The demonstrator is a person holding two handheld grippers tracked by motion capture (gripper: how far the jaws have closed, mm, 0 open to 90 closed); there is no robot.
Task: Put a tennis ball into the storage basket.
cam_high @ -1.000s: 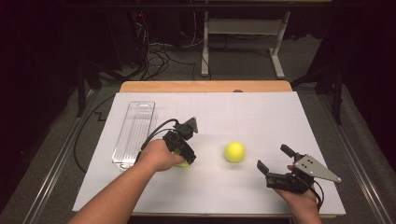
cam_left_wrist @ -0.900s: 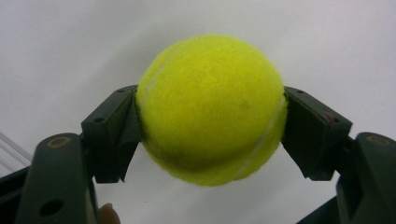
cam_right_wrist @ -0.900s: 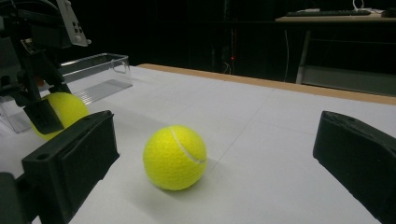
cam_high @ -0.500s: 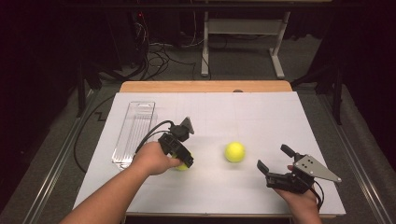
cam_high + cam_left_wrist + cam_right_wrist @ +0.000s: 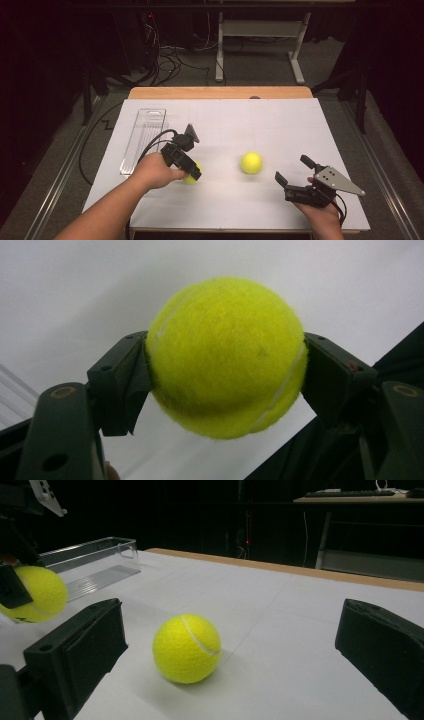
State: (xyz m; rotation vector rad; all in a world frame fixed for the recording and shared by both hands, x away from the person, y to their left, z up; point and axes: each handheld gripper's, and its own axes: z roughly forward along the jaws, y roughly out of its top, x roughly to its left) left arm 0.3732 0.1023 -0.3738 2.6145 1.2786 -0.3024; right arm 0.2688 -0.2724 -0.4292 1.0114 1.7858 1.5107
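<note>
We find the left tool [image 5: 189, 170] clamped on a tennis ball [image 5: 226, 356], one jaw pressing each side of it; in the right gripper view that ball [image 5: 35, 594] hangs clear of the white surface [image 5: 280, 125], near a clear plastic tray [image 5: 144, 135]. The right tool [image 5: 292, 173] rests at the near right edge, jaws spread wide with nothing between them. A second tennis ball [image 5: 251, 162] lies on the surface between the two tools, apart from both.

Lab: cables [image 5: 165, 60], papered table [image 5: 280, 120]
</note>
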